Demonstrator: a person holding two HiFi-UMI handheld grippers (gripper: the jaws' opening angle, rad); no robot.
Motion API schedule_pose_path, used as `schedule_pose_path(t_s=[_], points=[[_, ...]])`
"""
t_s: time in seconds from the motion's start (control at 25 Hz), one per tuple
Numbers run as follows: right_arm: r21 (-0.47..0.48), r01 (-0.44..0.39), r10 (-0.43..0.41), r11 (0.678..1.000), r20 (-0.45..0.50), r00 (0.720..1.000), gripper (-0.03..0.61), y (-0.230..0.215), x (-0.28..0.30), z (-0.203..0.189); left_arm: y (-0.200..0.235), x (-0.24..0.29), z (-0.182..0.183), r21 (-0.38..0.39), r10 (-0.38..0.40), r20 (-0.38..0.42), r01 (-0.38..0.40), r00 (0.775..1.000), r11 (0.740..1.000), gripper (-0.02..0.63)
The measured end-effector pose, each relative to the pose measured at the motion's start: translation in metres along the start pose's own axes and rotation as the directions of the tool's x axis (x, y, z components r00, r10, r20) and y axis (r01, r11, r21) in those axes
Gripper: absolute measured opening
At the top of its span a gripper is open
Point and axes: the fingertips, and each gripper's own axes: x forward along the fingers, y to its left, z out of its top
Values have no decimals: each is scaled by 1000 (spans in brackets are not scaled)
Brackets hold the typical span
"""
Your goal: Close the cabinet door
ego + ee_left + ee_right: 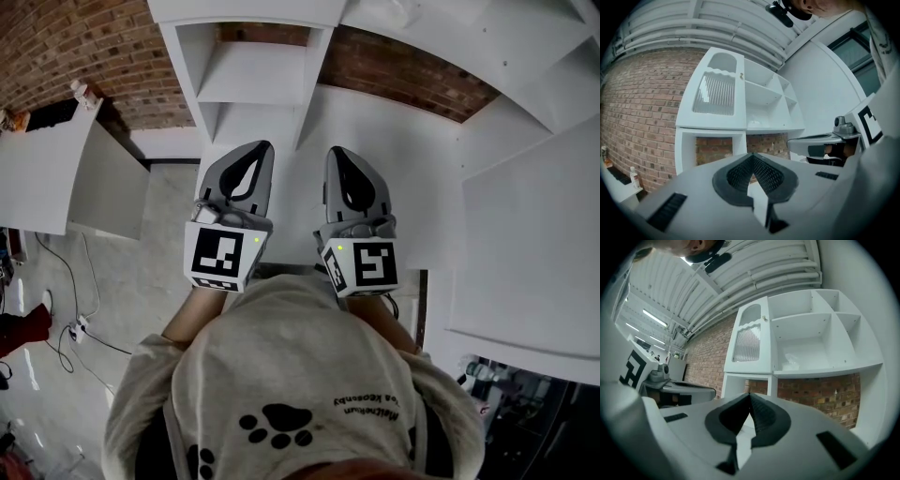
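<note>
Both tools are held side by side, pointed level at the cabinet. The left tool [751, 157] is pinched together with nothing caught in it, and the right tool [750, 394] is closed up empty too. The cabinet door [749, 341], the one with the ribbed panel, is found ahead of and above both tools, well apart from them and not touched. It's set just left of the open shelves [820, 338]; whether it's fully shut can't be told. Below it an open frame [712, 147] is seen, with the brick wall [642, 108] showing through. Off past the left tool, a bottle [633, 177] is parked on a white worktop [37, 178].
</note>
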Motion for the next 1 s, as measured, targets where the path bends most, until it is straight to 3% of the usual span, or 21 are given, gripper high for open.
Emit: schedule_pose_path(t_s=[0.32, 1.0], points=[[22, 12, -11, 1000, -33, 999, 9, 2, -6, -21, -2, -6, -13, -22, 3, -9, -3, 1000, 1000, 8], [42, -46, 46, 998, 4, 999, 9, -1, -4, -21, -13, 0, -12, -19, 18, 8, -18, 1000, 1000, 8]])
